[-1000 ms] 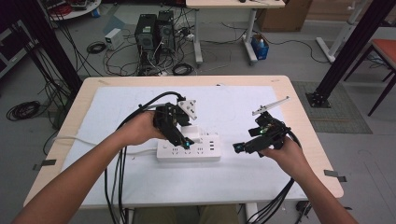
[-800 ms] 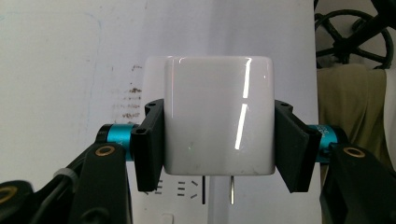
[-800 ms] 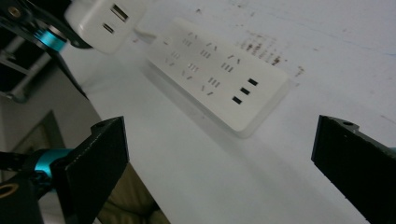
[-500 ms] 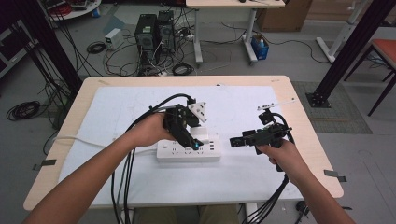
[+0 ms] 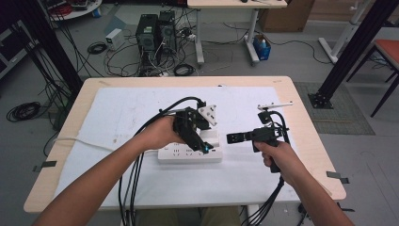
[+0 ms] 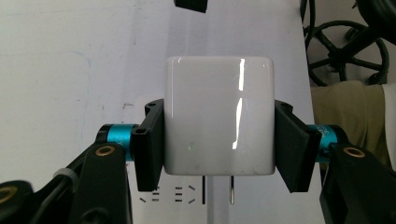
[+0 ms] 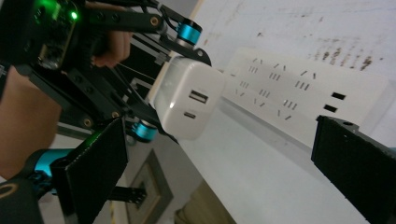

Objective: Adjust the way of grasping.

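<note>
My left gripper (image 5: 203, 145) is shut on a white cube-shaped charger (image 6: 218, 121), pressing on its two sides. The charger's two metal prongs (image 6: 217, 190) point down at a white power strip (image 5: 188, 154) lying on the white mat. The charger (image 7: 189, 100) hangs just above the strip (image 7: 299, 100) near its right end; I cannot tell if the prongs touch it. To the right of the strip, my right gripper (image 5: 230, 138) lies level and points left at it. Its jaws (image 7: 219, 177) stand wide open with nothing between them.
A white mat (image 5: 141, 108) covers most of the wooden table (image 5: 301, 94). A thin white bar (image 5: 275, 104) lies at the mat's far right. Black cables (image 5: 129, 179) trail off the near edge. Computer towers (image 5: 155, 30) and loose cables sit on the floor beyond.
My left hand has carried the charger a little to the right over the strip. The right gripper has swung from a tilt to level and edged left toward the strip.
</note>
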Demonstrator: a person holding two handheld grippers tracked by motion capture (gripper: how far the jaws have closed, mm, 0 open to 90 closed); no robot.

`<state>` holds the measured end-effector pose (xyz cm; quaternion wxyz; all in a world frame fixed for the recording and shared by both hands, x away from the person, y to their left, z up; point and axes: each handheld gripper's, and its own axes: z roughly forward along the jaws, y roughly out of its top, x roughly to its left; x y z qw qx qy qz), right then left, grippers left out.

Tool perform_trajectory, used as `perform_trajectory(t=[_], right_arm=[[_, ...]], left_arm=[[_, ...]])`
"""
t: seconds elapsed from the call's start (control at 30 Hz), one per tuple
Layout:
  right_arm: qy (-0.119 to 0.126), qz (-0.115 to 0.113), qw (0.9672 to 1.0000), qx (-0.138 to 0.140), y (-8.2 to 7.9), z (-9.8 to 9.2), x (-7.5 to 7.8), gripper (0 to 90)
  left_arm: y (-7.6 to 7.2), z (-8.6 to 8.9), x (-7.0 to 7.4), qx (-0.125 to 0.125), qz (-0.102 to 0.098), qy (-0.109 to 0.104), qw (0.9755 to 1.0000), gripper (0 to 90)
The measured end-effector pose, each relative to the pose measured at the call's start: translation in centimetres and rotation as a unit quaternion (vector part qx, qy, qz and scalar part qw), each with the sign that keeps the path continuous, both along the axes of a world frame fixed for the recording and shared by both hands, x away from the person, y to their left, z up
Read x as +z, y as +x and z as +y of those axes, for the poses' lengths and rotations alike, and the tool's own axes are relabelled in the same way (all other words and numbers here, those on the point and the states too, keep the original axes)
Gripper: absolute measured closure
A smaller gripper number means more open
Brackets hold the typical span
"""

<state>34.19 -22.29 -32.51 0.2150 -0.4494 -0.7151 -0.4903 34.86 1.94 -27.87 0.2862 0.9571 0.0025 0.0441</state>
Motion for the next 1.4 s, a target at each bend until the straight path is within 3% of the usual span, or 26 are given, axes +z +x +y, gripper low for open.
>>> perform_trajectory(t=[0.3,0.6,0.7,0.8,0.87,1.4], right_arm=[[0.036,0.056,0.9978,-0.002,0.6,0.9,-0.9,3.3],[0.054,0.084,0.9950,-0.001,1.0,1.9,-1.6,5.6],[0.060,0.088,0.9943,-0.002,1.1,2.0,-1.7,14.8],[0.067,0.087,0.9939,-0.005,1.1,1.9,-1.9,16.7],[0.068,0.091,0.9935,-0.006,1.2,1.9,-2.0,22.7],[0.113,0.125,0.9857,0.000,1.5,2.3,-3.0,46.6]], left_arm=[[-0.2,-1.0,-0.1,-0.007,-0.003,-0.001,1.0000,42.5],[-0.3,-1.5,-0.2,-0.010,-0.008,0.000,0.9999,42.5],[-0.2,-1.5,-0.2,-0.008,-0.009,-0.003,0.9999,42.5],[-0.2,-1.5,-0.2,-0.009,-0.011,-0.003,0.9999,42.5],[-0.2,-1.5,-0.2,-0.009,-0.012,-0.003,0.9999,42.5],[-0.5,-1.9,-0.2,-0.011,-0.025,-0.004,0.9996,42.5]])
